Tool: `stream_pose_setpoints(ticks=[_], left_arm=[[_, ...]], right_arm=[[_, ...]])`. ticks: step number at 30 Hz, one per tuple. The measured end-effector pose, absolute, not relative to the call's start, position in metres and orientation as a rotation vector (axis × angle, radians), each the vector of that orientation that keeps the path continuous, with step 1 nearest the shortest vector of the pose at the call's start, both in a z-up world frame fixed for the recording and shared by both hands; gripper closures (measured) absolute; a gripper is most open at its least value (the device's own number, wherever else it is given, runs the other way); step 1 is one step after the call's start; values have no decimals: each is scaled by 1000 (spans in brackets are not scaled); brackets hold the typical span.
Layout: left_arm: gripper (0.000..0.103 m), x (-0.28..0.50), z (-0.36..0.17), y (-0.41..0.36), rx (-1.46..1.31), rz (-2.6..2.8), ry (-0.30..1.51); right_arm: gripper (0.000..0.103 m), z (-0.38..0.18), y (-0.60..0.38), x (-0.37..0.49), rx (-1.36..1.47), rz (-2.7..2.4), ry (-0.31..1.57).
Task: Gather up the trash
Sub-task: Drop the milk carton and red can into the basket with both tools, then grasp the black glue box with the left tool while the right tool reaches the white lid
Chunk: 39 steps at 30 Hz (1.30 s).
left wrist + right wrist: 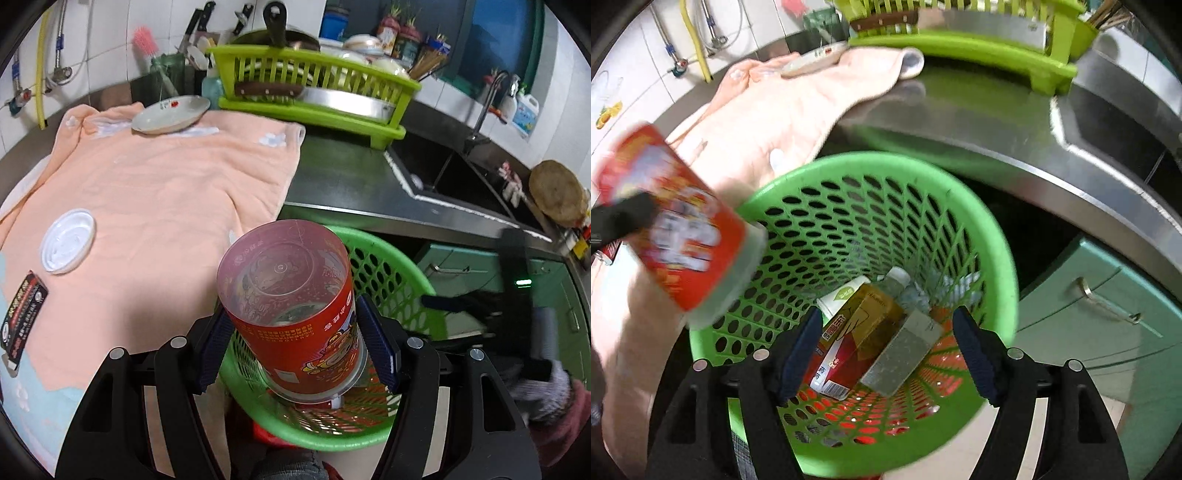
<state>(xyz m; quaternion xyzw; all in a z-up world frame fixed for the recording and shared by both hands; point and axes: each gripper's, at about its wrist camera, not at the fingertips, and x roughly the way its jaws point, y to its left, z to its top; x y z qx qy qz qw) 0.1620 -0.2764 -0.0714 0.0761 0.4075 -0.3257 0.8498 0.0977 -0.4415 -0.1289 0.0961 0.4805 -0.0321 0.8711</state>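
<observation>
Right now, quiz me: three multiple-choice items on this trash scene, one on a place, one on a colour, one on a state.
1. Where is the white lid?
A. on the peach towel
B. in the basket
C. in the sink

2. What colour is the basket?
A. blue
B. green
C. white

3. What is the left claw doing?
A. hanging empty
B. gripping a plate
C. gripping the red can

Answers: 1 A, the lid lies flat on the towel. 2 B, its perforated wall is green. 3 C, both pads press the can's sides above the basket.
</observation>
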Motion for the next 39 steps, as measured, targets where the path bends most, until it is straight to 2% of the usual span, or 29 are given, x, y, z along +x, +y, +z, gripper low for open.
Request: stream_pose_setpoints(ticks=[10, 21, 31, 39], left_arm=[[38, 178, -117, -314, 242, -668, 959], [36, 188, -157, -330, 277, -639, 1048], [32, 183, -154, -325, 275, -645, 1040], [32, 173, -124, -296, 240, -646, 983]], right_arm=[[30, -103, -441, 71, 180, -63, 908], [30, -109, -450, 61, 222, -69, 906], [30, -103, -446, 58, 238, -57, 887], [30, -81, -427, 61, 210, -30, 850]])
